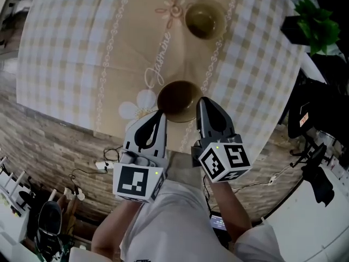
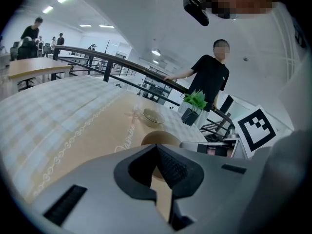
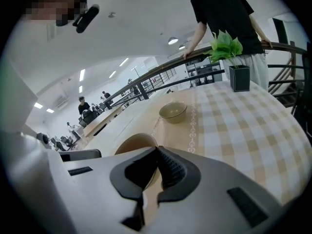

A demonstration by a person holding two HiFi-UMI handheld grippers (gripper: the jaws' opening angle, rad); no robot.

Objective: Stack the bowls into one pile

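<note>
The left tongs (image 1: pixel 158 117) hover at the near edge of the desk (image 1: pixel 65 48). Their marker cube (image 1: pixel 136 182) faces the head camera. In the left gripper view the left tongs (image 2: pixel 157 147) have their two jaws closed tip to tip, with nothing between them.

Just right of that tip sits the brown bowl (image 1: pixel 179 100), upright and empty on the beige middle strip of the checked cloth (image 1: pixel 262 64), close to the desk's near edge. It shows just past the closed jaws in both gripper views (image 2: pixel 161 137) (image 3: pixel 135 143). A white daisy print (image 1: pixel 136 105) lies on the cloth at the bowl's left.

The right tongs (image 1: pixel 203 103) reach in at the bowl's right rim. Whether they touch it cannot be told. Their own view shows the right tongs (image 3: pixel 157 149) with jaws pressed together and holding nothing. Their marker cube (image 1: pixel 224 161) sits behind them, and it also shows at the right of the left gripper view (image 2: pixel 256 126).

The olive bowl (image 1: pixel 204 19) stands farther up the beige strip, well apart from the brown bowl and a little to its right. It is upright and empty (image 2: pixel 153 116) (image 3: pixel 173 111).

At the far right corner of the desk stands a potted plant (image 1: pixel 316 26) in a dark square pot (image 3: pixel 239 77). Behind it a person (image 3: pixel 224 9) in a black shirt leans a hand on a railing (image 3: pixel 161 72).
</note>
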